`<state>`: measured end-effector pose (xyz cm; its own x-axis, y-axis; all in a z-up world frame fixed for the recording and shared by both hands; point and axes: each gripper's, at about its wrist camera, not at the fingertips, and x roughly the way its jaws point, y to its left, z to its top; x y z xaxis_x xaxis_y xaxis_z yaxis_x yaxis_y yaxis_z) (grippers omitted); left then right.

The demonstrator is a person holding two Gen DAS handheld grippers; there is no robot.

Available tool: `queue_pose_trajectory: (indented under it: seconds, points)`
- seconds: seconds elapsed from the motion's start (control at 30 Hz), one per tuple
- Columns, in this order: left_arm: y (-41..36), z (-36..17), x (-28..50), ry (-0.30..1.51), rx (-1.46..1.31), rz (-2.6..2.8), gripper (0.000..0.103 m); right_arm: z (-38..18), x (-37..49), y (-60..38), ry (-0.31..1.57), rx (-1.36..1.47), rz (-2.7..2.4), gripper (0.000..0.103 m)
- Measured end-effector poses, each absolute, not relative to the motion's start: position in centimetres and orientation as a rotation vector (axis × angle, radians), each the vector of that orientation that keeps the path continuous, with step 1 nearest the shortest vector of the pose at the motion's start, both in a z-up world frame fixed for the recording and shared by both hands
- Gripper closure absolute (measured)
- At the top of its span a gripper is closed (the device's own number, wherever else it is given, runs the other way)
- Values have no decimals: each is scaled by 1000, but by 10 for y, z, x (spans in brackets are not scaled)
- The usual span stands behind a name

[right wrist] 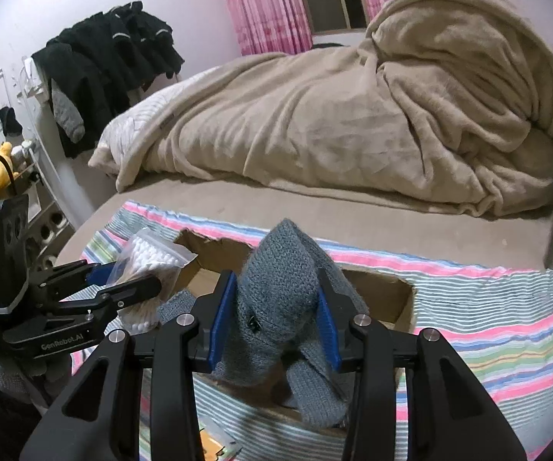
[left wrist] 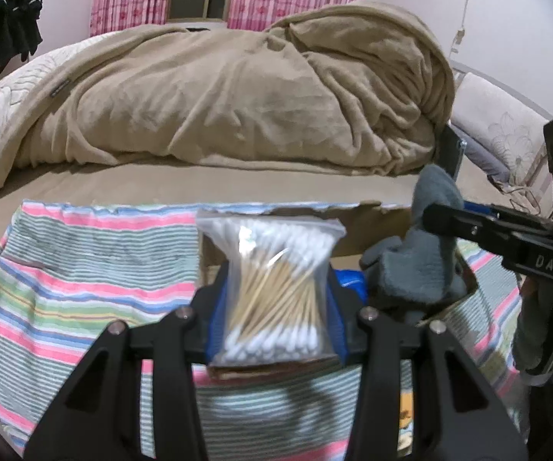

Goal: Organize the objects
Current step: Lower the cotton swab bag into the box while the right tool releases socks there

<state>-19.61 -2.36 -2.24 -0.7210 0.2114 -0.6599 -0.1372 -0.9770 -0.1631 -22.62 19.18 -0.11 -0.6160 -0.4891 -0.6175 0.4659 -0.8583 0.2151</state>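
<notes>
- Jaws of the left gripper (left wrist: 278, 299) are clenched on a zip bag of cotton swabs (left wrist: 272, 288), gripping it across its middle so the swab sticks bunch at the waist; jaws of the right gripper (right wrist: 274, 319) are clenched on a grey knitted glove (right wrist: 276, 303), its cuff and fingers drooping below the blue pads.
- Both items hang above an open cardboard box (right wrist: 384, 292) that sits on a striped cloth (left wrist: 84, 288) at the near edge of the bed (right wrist: 353, 215); the swab bag is over the box's left side, the glove over its right half.
- Slippery plastic is the first risk: the bag is pinched only at its centre, so a slackened squeeze could let it slide out and land on the box rim or the cloth rather than inside.
- The glove's loose ends could catch on the box wall or on the pads when let go, leaving it draped over the edge.
- The 2 grippers work near each other over 1 small opening, so lowering both at once could knock them together or nudge the light box along the cloth.
- A beige blanket (left wrist: 257, 96) lies heaped well behind, out of the way.
</notes>
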Motion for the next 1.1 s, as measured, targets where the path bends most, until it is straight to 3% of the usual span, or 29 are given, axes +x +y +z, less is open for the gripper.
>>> queue_pose_trajectory:
  seconds: [0.47,0.67,0.97,1.03,1.1]
  points:
    - [-15,-50,-216,-106,-1182,2726,51,-42,-242,176,18,1076,-2390,56]
    - [-17,-40,-207,-138,-1140,2728,32,-27,-236,183,-17,1041,-2407,48]
    - [-22,-21,-180,-175,-1100,2745,30,-2,-204,192,21,975,-2458,45]
    - [-21,-15,-171,-180,-1086,2745,29,3,-194,193,38,958,-2471,37]
    - [-20,-11,-161,-195,-1071,2747,28,9,-182,195,52,940,-2482,37]
